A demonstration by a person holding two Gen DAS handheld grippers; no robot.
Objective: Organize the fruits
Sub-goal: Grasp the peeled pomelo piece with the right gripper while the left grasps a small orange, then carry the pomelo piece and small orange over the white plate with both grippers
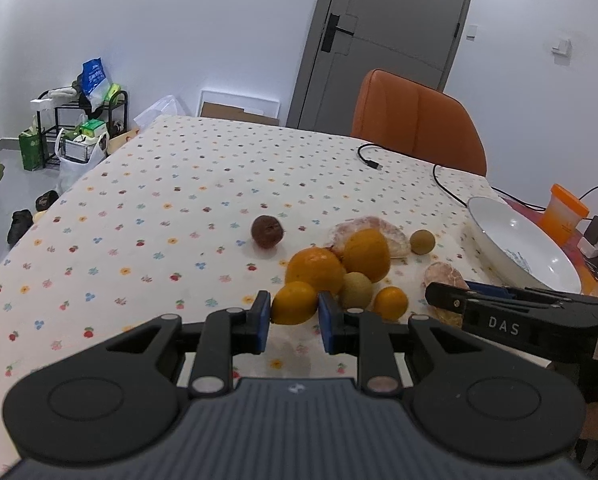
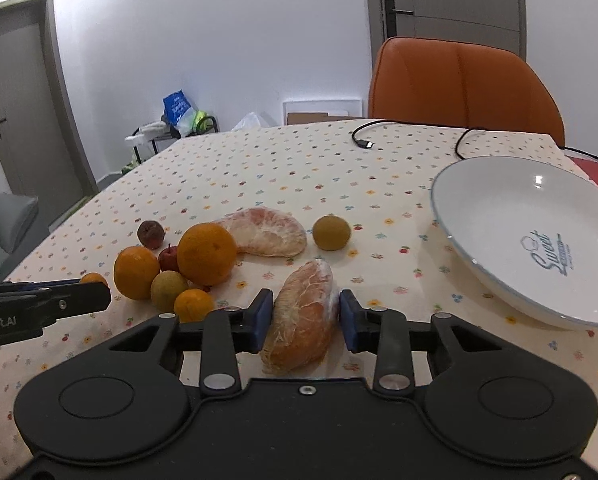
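White walls, a grey door and an orange chair (image 2: 463,84) stand behind the bench (image 2: 299,168), which wears a flower-dotted cloth. On it a cluster of fruit lies left of a white plate (image 2: 499,216) that holds nothing: two big oranges, the larger orange (image 2: 206,254) in front of a peeled pomelo segment (image 2: 267,232), plus small yellow-green fruits, a tiny red one and a dark brown one.

The left gripper (image 1: 293,312) has its jaws spread around a small orange (image 1: 294,303), the blue pads just beside its flanks; whether they touch it I cannot tell. The right gripper (image 2: 305,320) has its jaws spread around a second pomelo segment (image 2: 303,316), which lies on the cloth; the left pad looks close to touching, the right pad stands slightly off.

Judging by its skin, the small orange should be firm and light, though round enough to roll; a squeeze across its widest part suits it. The pomelo piece is likely soft and easily torn, so a gentle pinch across its thick middle seems safest
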